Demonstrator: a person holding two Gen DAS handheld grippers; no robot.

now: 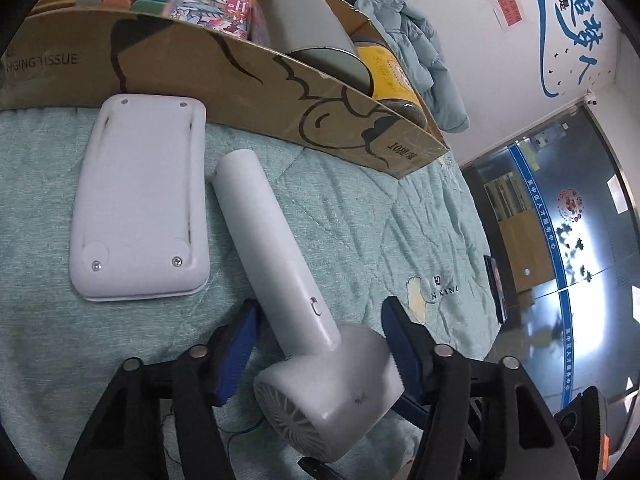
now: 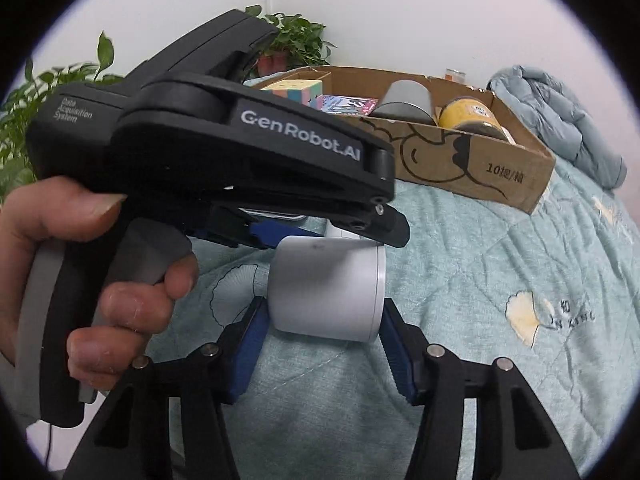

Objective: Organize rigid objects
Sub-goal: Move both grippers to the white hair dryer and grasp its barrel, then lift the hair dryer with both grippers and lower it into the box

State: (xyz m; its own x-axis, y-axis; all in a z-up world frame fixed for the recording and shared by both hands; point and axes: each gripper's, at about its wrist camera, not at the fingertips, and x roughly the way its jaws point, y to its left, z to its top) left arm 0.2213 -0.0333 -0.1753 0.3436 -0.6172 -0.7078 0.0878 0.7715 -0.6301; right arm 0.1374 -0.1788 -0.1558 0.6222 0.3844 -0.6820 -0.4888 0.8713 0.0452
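Quilted bed point(image 1: 360, 216): hair dryer point(image 1: 296, 304) between both grippers' fingers

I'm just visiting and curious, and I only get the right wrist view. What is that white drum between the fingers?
Observer: The head of a hair dryer. The left wrist view shows its long handle pointing toward the cardboard box.
Visitor: Anything beside it?
Observer: Yes, a flat white device lies screws-up on the quilt, left of the handle and apart from it.
Visitor: Is the other gripper squeezing it?
Observer: No. The left gripper straddles the head, open, with a gap showing beside one of its fingers.
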